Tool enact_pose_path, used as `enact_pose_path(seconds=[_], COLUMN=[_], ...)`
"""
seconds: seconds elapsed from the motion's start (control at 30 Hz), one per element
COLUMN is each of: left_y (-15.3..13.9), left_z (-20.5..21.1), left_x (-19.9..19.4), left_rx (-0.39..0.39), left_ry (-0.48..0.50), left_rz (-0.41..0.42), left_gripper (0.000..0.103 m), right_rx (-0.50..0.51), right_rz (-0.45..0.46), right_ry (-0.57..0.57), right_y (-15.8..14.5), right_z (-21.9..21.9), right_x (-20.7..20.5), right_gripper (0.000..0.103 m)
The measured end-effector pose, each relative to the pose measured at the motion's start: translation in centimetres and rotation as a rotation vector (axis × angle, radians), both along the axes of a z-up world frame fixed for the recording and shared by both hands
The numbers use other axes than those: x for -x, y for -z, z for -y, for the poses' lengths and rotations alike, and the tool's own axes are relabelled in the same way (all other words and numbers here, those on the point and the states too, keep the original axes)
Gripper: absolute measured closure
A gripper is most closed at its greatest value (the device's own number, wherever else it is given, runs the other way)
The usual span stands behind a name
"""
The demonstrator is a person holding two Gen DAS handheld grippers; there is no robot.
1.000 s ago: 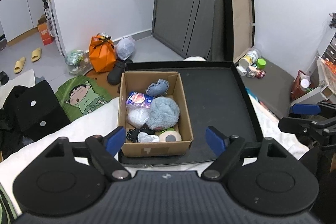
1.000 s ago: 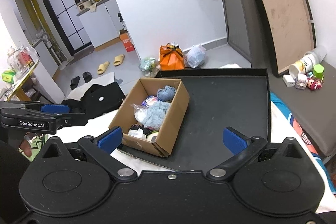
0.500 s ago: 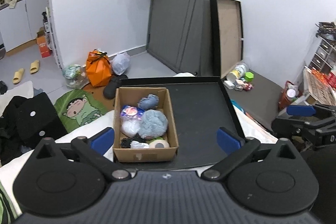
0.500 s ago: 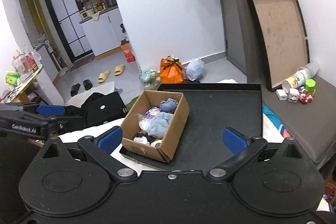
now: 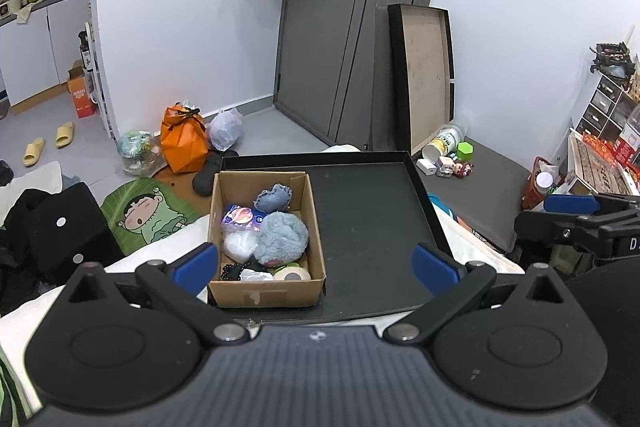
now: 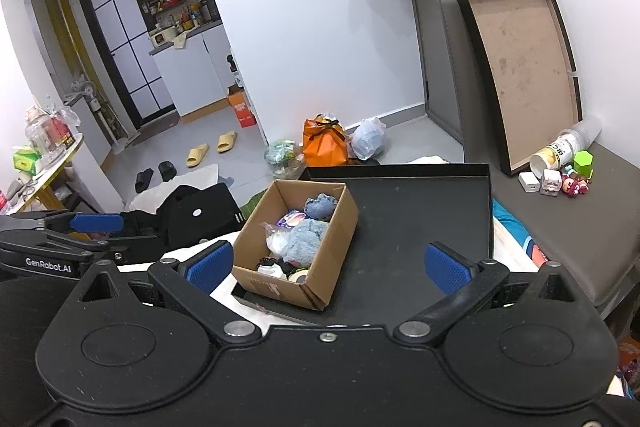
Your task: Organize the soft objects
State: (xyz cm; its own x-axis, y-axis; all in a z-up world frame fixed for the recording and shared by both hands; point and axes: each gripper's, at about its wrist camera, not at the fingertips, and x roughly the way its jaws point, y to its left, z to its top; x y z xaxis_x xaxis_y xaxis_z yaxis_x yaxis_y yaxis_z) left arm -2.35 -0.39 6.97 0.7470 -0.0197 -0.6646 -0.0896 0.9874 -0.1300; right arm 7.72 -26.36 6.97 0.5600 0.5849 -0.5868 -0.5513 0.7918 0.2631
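A cluttered bedroom with a grey door [image 5: 352, 39] and white walls frames a black tray [image 5: 372, 219] lying on a bed. A cardboard box [image 5: 266, 293] stands in the tray's left half, full of soft things: a blue fluffy ball [image 5: 282, 237], a denim pouch [image 5: 274, 197], a white bag [image 5: 239, 243].

Both grippers hover short of the tray, fingers spread wide and holding nothing. From the left gripper [image 5: 316, 265] the box lies straight ahead and slightly left, its long axis running away along the line of the fingers. From the right gripper [image 6: 326, 265] it sits ahead to the left and looks skewed. The left gripper is judged nearer and better aligned.

The right view alone shows the box's right wall [image 6: 338, 227] and the left gripper from the side; the left view looks deeper into the box.
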Motion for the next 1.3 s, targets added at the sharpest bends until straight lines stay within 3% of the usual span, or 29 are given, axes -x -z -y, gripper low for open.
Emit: enact_pose_path(seconds=[0.23,1.3], left_y=[-0.6,-0.2], left_z=[0.8,0.9], left_x=[0.0,-0.4], left_rx=[-0.001,0.012], left_ry=[0.006,-0.026], left_rz=[0.032,0.001], left_gripper=[0.000,0.000], right_rx=[0.011,0.006], right_rz=[0.006,-0.045], right_ry=[-0.020,-0.014], right_y=[-0.4,-0.1], right_z=[-0.3,-0.2], right_x=[-0.1,-0.5], right_gripper=[0.000,0.000])
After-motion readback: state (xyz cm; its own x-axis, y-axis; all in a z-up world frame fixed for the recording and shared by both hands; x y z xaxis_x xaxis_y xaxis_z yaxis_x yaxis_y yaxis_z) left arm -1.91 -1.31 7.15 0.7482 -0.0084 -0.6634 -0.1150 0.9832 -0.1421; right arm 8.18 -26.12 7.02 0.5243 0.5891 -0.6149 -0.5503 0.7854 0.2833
